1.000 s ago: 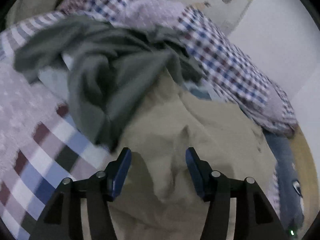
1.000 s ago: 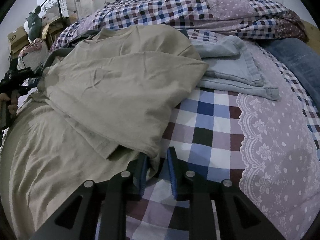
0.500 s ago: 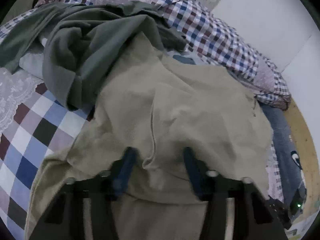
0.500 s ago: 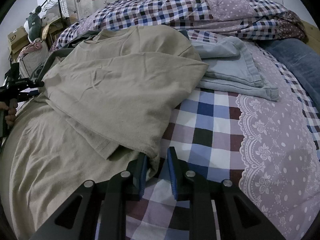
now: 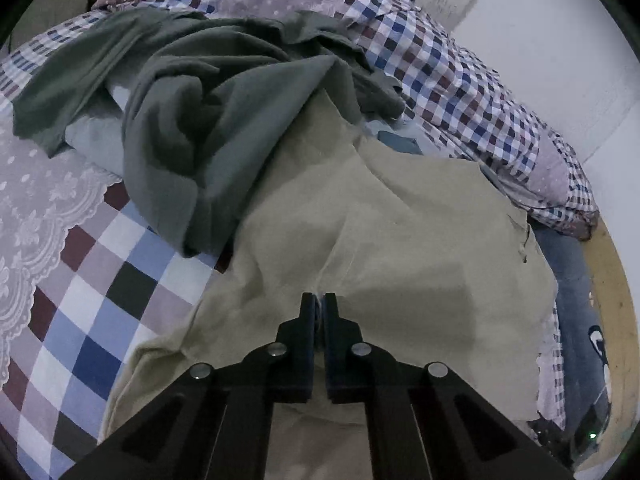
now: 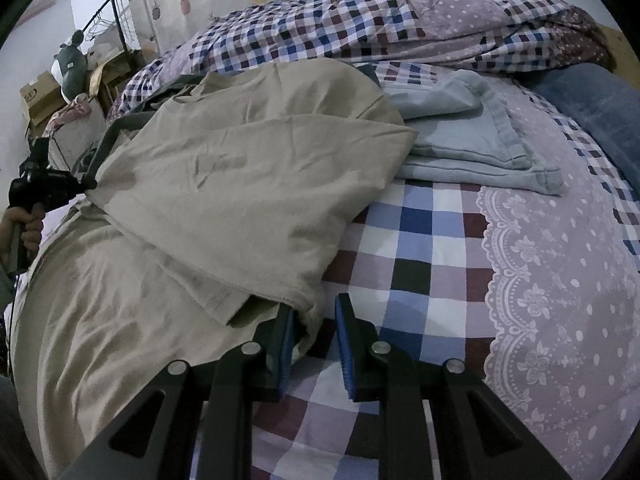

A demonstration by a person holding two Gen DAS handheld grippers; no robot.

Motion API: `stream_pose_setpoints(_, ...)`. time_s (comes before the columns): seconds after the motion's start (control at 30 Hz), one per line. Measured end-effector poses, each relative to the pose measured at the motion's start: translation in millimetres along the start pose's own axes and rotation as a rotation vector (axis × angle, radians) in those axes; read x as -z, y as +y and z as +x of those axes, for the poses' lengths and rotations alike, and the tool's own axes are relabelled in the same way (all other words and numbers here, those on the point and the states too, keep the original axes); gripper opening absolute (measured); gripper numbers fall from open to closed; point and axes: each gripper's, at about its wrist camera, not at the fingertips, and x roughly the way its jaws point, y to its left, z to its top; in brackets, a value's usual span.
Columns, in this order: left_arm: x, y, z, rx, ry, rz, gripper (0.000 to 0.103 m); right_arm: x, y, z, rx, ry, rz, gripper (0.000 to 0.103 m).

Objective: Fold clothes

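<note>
bed (image 6: 440, 248) fills both views, covered by a checked blue, white and maroon sheet with a lilac lace-edged dotted panel (image 6: 560, 280). bunched checked duvet (image 6: 360, 28) lies along the far side against the white wall (image 5: 540, 40). beige garment (image 6: 248, 184), the biggest piece of clothing, spreads over the near left part of the bed in the right wrist view, its upper layer folded over into a pointed flap whose tip reaches toward the folded pale blue garment (image 6: 472, 140), which lies flat on the sheet just beyond. dark green garment (image 5: 208, 120) lies crumpled past the beige one in the left wrist view, partly overlapping its far edge. blue denim piece (image 6: 592, 108) sits at the far right edge of the bed. left gripper (image 5: 319, 304) has its fingers pressed together on a pinched ridge of the beige garment (image 5: 400, 240), cloth visible between them. right gripper (image 6: 316, 316) sits low at the near corner of the beige flap, fingers parted with a clear gap, left finger (image 6: 286, 332) touching the cloth edge, nothing clamped. in the right wrist view the left gripper (image 6: 40, 184) shows at the far left edge, held by a hand (image 6: 24, 228), at the beige garment's corner. cardboard boxes (image 6: 40, 92) and a clothes rack (image 6: 112, 16) in the background corner.
</note>
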Motion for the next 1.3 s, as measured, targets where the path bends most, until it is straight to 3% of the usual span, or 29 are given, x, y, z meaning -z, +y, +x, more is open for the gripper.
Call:
stream_pose_setpoints(0.17, -4.9, 0.8, -20.1, 0.057, -0.076, -0.043, 0.002, -0.2, -1.1, -3.0, -0.046, -0.007, 0.007, 0.02)
stream_pose_setpoints(0.27, -1.6, -0.7, -3.5, -0.026, -0.018, 0.013, 0.002, 0.4, -2.1, -2.9, -0.068, -0.002, 0.014, 0.02)
stream_pose_setpoints(0.37, 7.4, 3.0, 9.3, -0.048, 0.006, 0.038, 0.002, 0.7, -5.8, -6.0, -0.095, 0.002, 0.031, 0.02)
stream_pose_setpoints(0.57, 8.9, 19.1, 8.9, 0.035, -0.027, -0.003, 0.002, -6.6, -32.8, -32.4, -0.174, -0.061, 0.151, 0.022)
stream_pose_setpoints(0.67, 8.2, 23.5, 7.8, 0.072, -0.036, -0.021, 0.002, -31.4, -49.0, -36.1, -0.164, -0.089, 0.184, 0.032)
stream_pose_setpoints(0.73, 10.7, 27.7, 8.9, 0.099, -0.045, -0.031, 0.002, -53.2, -61.4, -34.6, -0.153, -0.1, 0.187, 0.034)
stream_pose_setpoints(1.0, 12.1, 30.0, 16.4, 0.167, -0.056, -0.029, 0.001, -168.9, -80.7, 38.6, -0.098, 0.015, 0.097, 0.037)
stream_pose_setpoints(1.2, 7.3, 30.0, 14.5, 0.205, -0.054, -0.047, 0.001, -183.2, -78.5, 91.2, -0.078, 0.161, 0.039, 0.038)
stream_pose_setpoints(1.3, 5.8, 31.3, 9.0, 0.228, -0.068, -0.062, 0.001, -181.8, -73.0, 99.2, -0.064, 0.171, 0.02, 0.038)
